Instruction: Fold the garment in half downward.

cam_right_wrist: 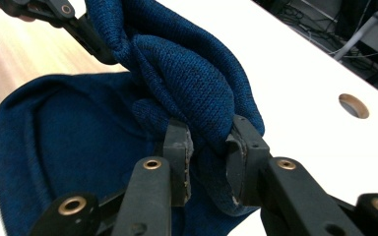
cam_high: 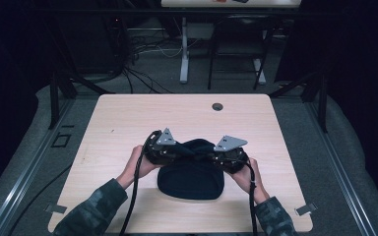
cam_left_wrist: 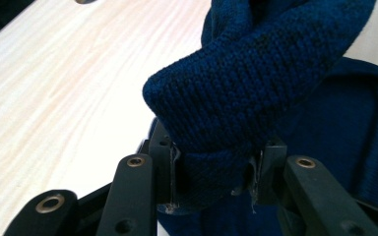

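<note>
Dim, soft high view with dark surroundings; both gripper views are brighter, with tabletop glare.

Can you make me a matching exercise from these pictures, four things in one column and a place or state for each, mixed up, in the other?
Things:
1. left gripper
2. right gripper
3. knit hat
4. round hole

Places or states:
A. in the tabletop, at the far edge
B. dark blue, partly lifted off the table
C. clamped on the hat's left side
D. clamped on the hat's right side

Pairs: 1-C, 2-D, 3-B, 4-A
</note>
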Demonstrator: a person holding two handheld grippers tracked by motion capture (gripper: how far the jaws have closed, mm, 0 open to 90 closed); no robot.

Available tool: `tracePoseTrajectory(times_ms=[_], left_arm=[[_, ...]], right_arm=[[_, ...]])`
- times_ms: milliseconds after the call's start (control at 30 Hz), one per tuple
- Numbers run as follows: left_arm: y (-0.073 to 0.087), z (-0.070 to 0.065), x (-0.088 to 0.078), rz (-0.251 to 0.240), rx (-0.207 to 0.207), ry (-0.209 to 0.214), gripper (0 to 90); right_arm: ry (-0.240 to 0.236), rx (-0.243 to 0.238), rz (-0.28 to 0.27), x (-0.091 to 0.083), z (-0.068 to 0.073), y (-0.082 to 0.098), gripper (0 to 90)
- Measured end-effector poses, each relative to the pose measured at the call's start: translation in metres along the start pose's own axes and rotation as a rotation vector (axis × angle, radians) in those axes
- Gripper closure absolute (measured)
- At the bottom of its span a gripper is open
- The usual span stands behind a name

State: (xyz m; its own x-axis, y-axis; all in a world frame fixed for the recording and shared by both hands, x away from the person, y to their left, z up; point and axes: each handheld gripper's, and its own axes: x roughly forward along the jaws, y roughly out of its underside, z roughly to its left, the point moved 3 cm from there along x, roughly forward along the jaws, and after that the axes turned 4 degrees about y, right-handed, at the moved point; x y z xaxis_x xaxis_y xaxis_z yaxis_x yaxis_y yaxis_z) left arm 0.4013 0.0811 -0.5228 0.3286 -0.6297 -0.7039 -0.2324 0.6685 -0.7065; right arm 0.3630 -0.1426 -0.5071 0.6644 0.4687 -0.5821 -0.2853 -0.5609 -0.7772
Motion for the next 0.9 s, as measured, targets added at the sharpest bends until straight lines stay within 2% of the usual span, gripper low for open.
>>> tracePoseTrajectory(times_ms=[400, 733, 900], left_arm=[[0.018, -0.014, 0.005, 0.004, -0.006, 0.052, 64.6], [0.034, -0.025, 0.016, 0.031, -0.021, 0.097, 63.7], [0.041, -0.028, 0.02, 0.054, -0.039, 0.116, 59.9]], right_arm=[[-0.05, 0.001, 0.042, -0.001, 0.016, 0.018, 70.9], [-0.086, -0.017, 0.109, 0.002, 0.031, 0.036, 67.8], [-0.105, -0.004, 0.133, 0.004, 0.037, 0.043, 64.7]])
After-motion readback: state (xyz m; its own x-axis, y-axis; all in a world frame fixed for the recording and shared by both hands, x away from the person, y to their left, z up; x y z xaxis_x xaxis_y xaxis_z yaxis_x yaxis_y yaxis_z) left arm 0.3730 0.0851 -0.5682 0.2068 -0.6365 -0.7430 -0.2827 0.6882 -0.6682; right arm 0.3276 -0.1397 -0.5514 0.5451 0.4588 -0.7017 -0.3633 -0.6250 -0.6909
